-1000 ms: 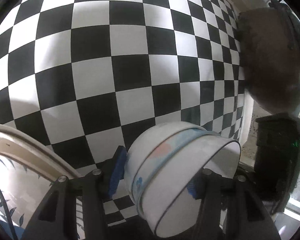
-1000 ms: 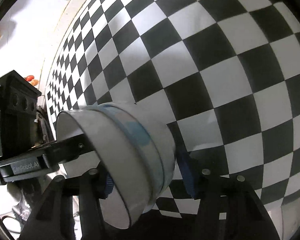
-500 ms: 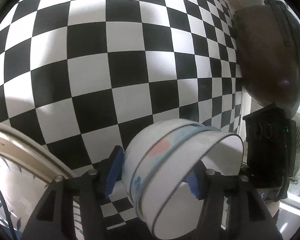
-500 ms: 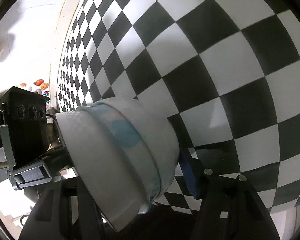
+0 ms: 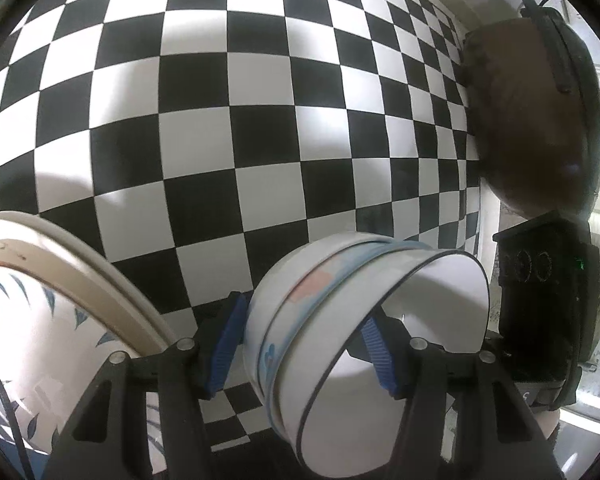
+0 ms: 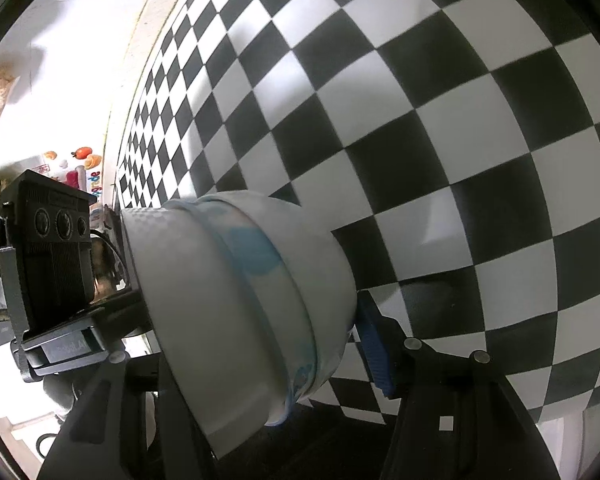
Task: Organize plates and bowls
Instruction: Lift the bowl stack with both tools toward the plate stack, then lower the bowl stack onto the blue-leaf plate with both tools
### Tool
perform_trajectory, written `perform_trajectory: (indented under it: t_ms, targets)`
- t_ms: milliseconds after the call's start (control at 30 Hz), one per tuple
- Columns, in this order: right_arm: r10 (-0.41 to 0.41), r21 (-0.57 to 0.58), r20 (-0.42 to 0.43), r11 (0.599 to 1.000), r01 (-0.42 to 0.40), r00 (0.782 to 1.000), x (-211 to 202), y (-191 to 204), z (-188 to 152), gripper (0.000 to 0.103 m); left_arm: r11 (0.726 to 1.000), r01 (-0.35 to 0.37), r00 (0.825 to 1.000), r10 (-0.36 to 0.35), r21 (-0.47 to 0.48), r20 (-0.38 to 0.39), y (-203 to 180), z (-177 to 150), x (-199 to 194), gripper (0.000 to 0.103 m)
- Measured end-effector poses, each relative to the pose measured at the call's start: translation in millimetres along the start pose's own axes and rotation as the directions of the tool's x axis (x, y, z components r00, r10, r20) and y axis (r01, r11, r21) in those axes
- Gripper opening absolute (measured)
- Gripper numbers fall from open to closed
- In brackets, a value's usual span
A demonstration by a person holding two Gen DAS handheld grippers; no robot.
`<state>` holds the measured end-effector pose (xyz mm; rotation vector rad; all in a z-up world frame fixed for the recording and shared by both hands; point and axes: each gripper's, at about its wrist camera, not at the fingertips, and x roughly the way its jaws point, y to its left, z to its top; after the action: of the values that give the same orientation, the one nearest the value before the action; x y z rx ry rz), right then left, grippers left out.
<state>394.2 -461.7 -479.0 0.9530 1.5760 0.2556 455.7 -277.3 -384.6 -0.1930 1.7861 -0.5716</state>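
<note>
Both tools, left (image 5: pixel 300 344) and right (image 6: pixel 260 344), pinching nested bowl stack (image 5: pixel 356 344); plate rim (image 5: pixel 80 276) close left; checkered cloth (image 5: pixel 260 120) open ahead.

the leaf-patterned plate (image 5: pixel 40 340) is cut off by the left and bottom edges of the left wrist view. the lower rim of the stacked bowls (image 6: pixel 240 304) is hidden behind the gripper frame, and one blue pad is covered in the right wrist view. the coloured items (image 6: pixel 82 164) beyond the worktop (image 6: pixel 480 140) are too small to be identified.

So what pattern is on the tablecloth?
Black and white checks, like a chessboard. The tablecloth shows best in the left wrist view.
</note>
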Motion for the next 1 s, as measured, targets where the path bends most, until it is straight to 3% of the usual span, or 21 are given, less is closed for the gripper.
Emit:
perform_trajectory:
  t_ms: [200,500,1000]
  targets:
    - [-0.001,-0.037,0.003,0.999,0.001,1.000,-10,30,-5,0.058,1.000,-0.003,0.999,0.003,0.007,0.038,-11,-11,-27,0.054]
    - [0.003,-0.130,-0.004,0.992,-0.003,1.000,-17,86,-14,0.057,1.000,-0.013,0.995,0.016,-0.023,0.102,13,-31,-78,0.054]
    - [-0.011,-0.248,-0.110,0.969,-0.017,0.994,55,162,-37,0.055,0.986,-0.032,0.986,0.057,-0.162,0.155,100,-70,-117,0.056]
